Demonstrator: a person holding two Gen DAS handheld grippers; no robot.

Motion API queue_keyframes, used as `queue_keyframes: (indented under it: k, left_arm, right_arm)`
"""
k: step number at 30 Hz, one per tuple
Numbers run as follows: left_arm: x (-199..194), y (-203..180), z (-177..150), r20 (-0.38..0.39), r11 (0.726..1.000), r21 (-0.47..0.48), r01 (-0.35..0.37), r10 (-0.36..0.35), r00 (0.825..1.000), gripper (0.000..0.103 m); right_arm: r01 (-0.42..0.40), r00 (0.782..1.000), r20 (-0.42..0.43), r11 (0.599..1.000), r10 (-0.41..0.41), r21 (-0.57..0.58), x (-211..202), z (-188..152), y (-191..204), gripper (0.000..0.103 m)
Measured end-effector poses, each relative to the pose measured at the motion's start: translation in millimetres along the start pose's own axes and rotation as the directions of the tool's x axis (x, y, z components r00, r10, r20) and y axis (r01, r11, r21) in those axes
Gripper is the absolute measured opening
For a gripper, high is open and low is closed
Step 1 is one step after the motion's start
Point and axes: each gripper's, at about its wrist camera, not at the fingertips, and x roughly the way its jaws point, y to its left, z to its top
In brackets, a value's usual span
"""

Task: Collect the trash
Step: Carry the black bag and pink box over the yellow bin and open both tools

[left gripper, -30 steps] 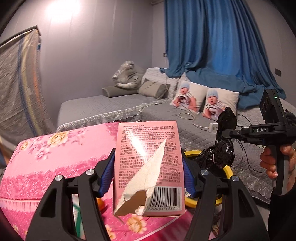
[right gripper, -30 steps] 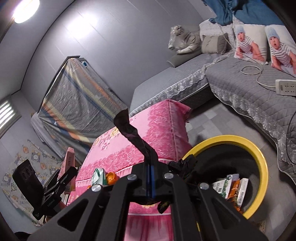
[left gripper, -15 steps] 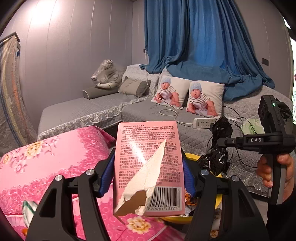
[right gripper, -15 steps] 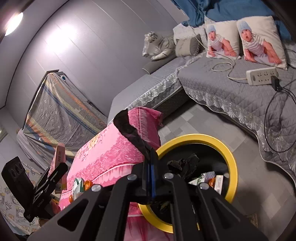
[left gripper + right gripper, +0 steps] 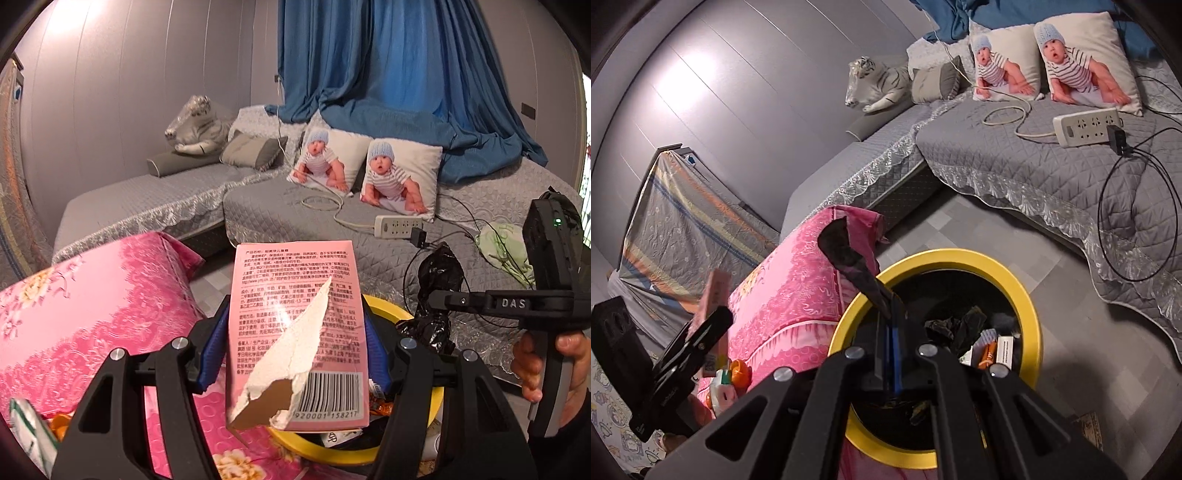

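Left wrist view: the left gripper (image 5: 295, 347) has its blue pads clamped on both sides of a pink carton (image 5: 295, 332), held upright, with a torn white flap peeling off the front and a barcode at the bottom. Right behind and below it is the yellow-rimmed trash bin (image 5: 384, 308), so the carton sits pretty much over the near edge of the bin. To the left is the pink floral tablecloth (image 5: 92, 314), with some leftover wrappers (image 5: 29, 432) at the bottom left corner.

The right gripper (image 5: 891, 325) is fully closed, pinching a strip of black plastic bag (image 5: 849, 254) that sticks up past the fingertips; in the left view the same bag (image 5: 439, 291) hangs crumpled off its tip, above the bin's far side. A hand (image 5: 546, 362) is wrapped round its handle. Looking down from the right wrist, the bin (image 5: 1030, 314) already has small boxes and wrappers (image 5: 993, 347) inside, and it stands just beside the table. Further out there's a grey quilted sofa (image 5: 1015, 162) with a power strip (image 5: 1086, 125) on it.
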Motion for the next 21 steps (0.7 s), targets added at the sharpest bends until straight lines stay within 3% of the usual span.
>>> queue_keyframes:
  k: [8,13,14,15,16,18,19,20,21]
  left_arm:
    - [61,0,-12,-0.149,0.998,-0.055,0.038,-0.046,0.988,0.060]
    - [79,7,-17,-0.190,0.995,-0.088,0.037,-0.053,0.980,0.060]
    - [80,8,-17,-0.194,0.994,-0.100,0.044,-0.063,0.979,0.064]
    - [80,10,-18,-0.193,0.992,-0.117,0.048,-0.071,0.979,0.081]
    - [80,11,-18,-0.187,0.990,-0.131,0.044,-0.068,0.980,0.091]
    - [78,16,-19,-0.179,0.988,-0.151,0.032,-0.059,0.982,0.091]
    - [79,18,-19,-0.184,0.987,-0.158,0.029,-0.058,0.981,0.091]
    - [79,20,-19,-0.189,0.986,-0.165,0.023,-0.055,0.981,0.092]
    - [78,23,-20,-0.188,0.984,-0.177,0.015,-0.049,0.981,0.092]
  right_arm:
    - [0.044,0.998,-0.037,0.999,-0.043,0.012,19,-6,-9,0.001]
    - [0.062,0.997,-0.049,0.998,-0.061,0.018,25,-8,-16,0.002]
    - [0.072,0.996,-0.048,0.997,-0.070,0.022,25,-8,-17,0.002]
    - [0.078,0.996,-0.046,0.997,-0.076,0.027,24,-7,-18,0.002]
    - [0.092,0.995,-0.044,0.995,-0.090,0.035,23,-7,-21,0.005]
    - [0.104,0.994,-0.031,0.993,-0.102,0.060,19,-6,-28,0.022]
    - [0.105,0.994,-0.023,0.992,-0.104,0.072,17,-6,-31,0.040]
    - [0.108,0.994,-0.011,0.991,-0.107,0.082,13,-6,-33,0.050]
    - [0.111,0.994,-0.005,0.990,-0.111,0.083,11,-6,-34,0.050]
